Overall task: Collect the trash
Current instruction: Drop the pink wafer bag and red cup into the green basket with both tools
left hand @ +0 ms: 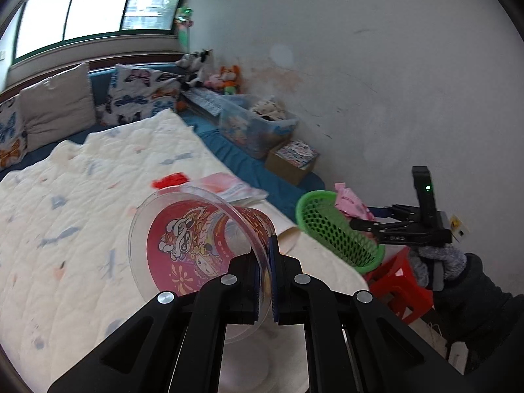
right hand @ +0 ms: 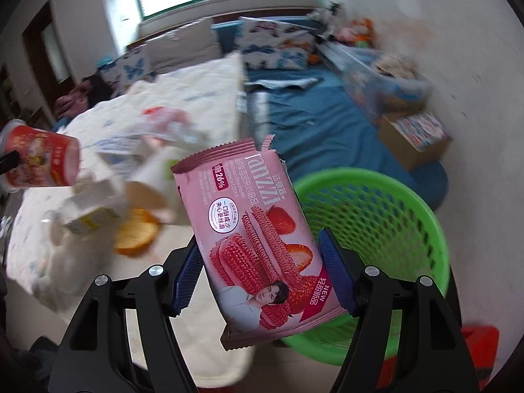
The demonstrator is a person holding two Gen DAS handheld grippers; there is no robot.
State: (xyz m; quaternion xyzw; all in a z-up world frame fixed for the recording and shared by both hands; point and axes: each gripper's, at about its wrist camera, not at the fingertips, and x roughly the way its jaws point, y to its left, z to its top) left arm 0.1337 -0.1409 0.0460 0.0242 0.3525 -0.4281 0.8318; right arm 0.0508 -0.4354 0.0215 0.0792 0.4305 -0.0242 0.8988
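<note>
Glossy pink wrapper (right hand: 258,239) in right gripper (right hand: 265,275) (flat, crinkle-edged) by green mesh basket (right hand: 409,196)

1. The green plastic mesh basket (right hand: 386,216) has its near rim hidden behind the pink strawberry cookie wrapper (right hand: 258,235).
2. The litter on the white quilted bed cover (right hand: 183,98) is motion-blurred; the orange round piece (right hand: 136,232) cannot be identified.
3. The red plastic stool (right hand: 479,344) is cut off by the picture's edge.

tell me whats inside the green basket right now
The green basket shows only bare mesh where visible. The pink cookie wrapper in the right gripper covers its near left part, so that stays unseen.
</note>
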